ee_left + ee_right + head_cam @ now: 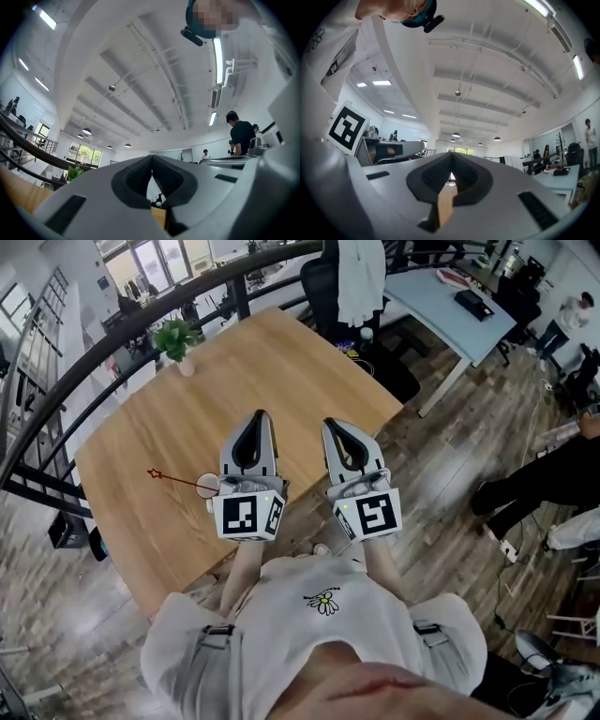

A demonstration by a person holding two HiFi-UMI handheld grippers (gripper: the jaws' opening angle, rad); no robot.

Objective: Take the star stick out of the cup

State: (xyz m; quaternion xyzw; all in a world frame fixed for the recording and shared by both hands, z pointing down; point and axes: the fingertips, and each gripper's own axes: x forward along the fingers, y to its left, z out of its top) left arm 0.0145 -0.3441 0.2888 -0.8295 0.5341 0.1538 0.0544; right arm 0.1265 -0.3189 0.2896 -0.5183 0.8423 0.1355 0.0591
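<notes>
Star stick: your star stick (173, 480) is not out yet; its foot sits in the cup (207, 486) and its star end leans toward the bench's (281, 362) left edge.
Cup: between the bench's middle and left edge, just beside your left gripper (257, 427).
Fingers: clenched and empty on both, the right gripper (336, 432) too.
Left to do: the reach, the grasp and the lift.

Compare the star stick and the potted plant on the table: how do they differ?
The star stick is a thin red rod leaning far sideways out of its cup; the potted plant is bushy, green and upright. The stick is close beside the left gripper; the plant stands at the table's far corner. Both sit in small containers on the table.
</notes>
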